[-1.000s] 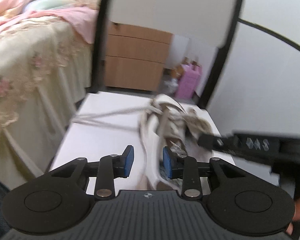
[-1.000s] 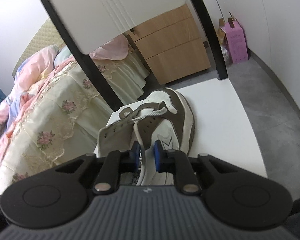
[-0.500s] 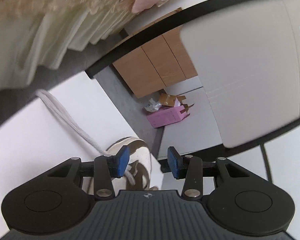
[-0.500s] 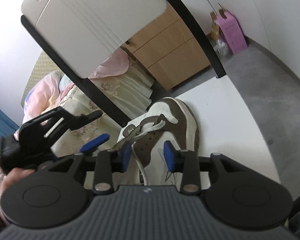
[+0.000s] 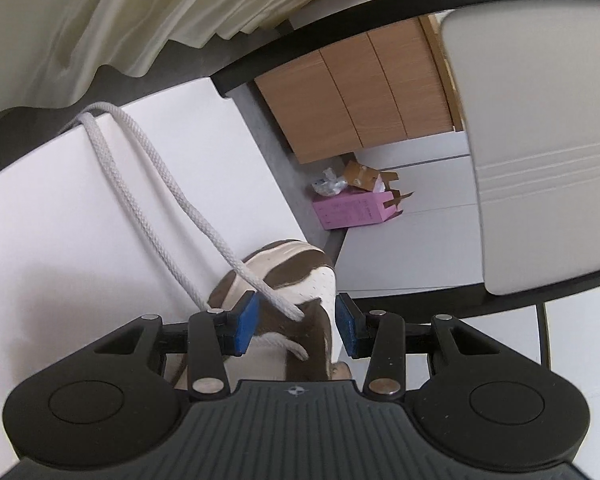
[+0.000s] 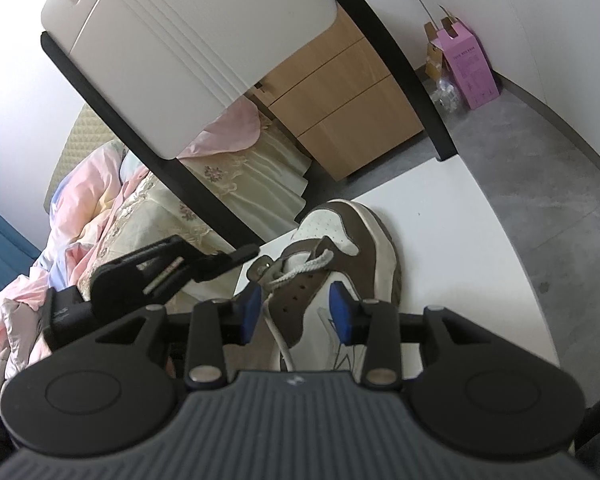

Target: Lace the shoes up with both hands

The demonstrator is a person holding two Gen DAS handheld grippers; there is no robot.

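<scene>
2 tongs (image 5: pixel 296 322) (image 6: pixel 295 312) gape over the shoe (image 6: pixel 352 256), lace (image 5: pixel 148 184) loose

No lettering in the room can be read. The pink box (image 6: pixel 471 71) on the floor carries dark print, too small and blurred to make out. The shoe (image 6: pixel 342 268) shows no legible brand.
</scene>
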